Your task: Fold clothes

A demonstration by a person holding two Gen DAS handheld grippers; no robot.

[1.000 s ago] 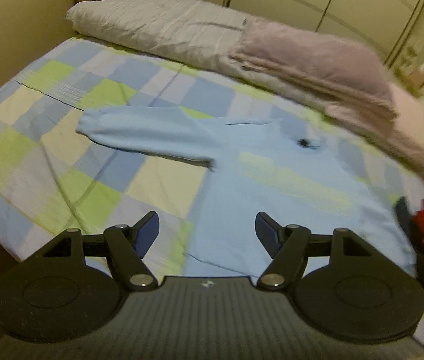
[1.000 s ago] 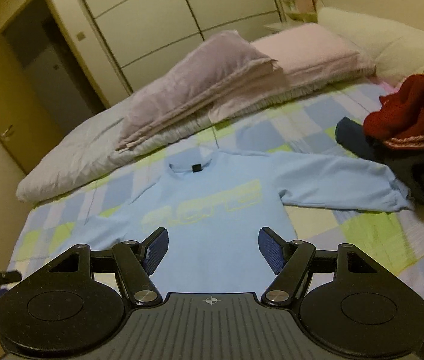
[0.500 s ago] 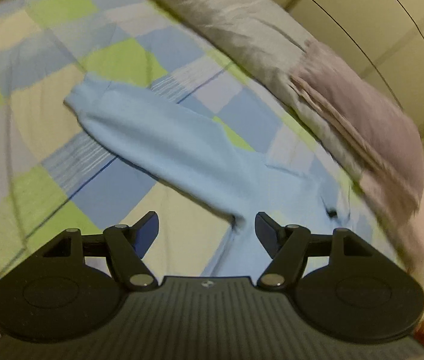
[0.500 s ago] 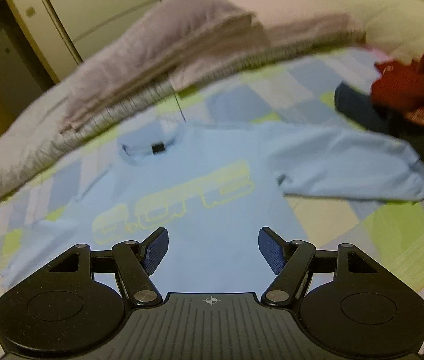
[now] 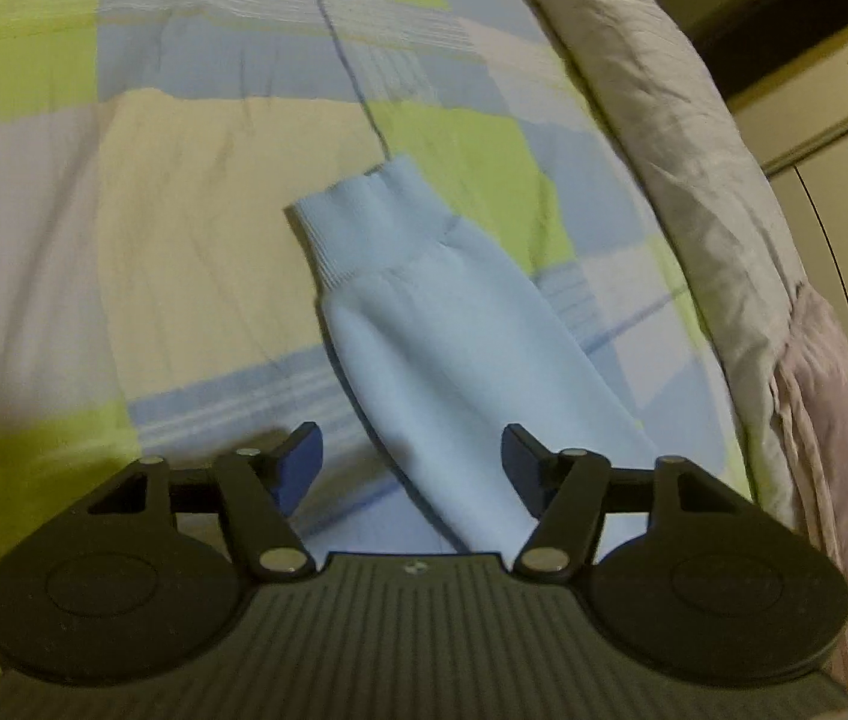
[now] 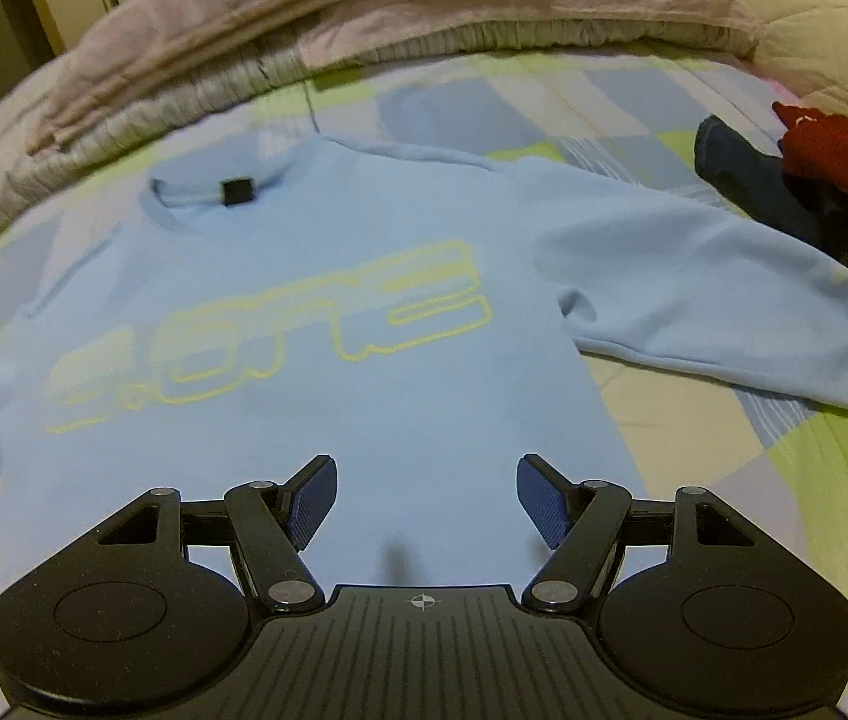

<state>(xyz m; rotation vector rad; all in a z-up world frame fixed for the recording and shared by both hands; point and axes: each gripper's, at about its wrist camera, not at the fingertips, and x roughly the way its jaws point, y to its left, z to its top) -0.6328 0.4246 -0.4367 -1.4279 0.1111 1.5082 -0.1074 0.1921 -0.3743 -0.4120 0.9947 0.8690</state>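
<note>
The patchwork bedspread [image 5: 195, 252], quilted in green, blue and cream squares, fills more of both views than a second ago. The light blue sweatshirt [image 6: 315, 312], soft knit with a yellow outlined print, lies flat and looms nearer in the right wrist view. Its ribbed-cuff sleeve [image 5: 424, 324] now runs toward 12 o'clock between the left gripper [image 5: 411, 468] fingers, whose jaws have just been closing but stand apart, untouched by cloth. The right gripper [image 6: 427, 501] gapes wide above the hem. A crumpled red and dark clothes pile [image 6: 814, 180] sits at 2 o'clock.
</note>
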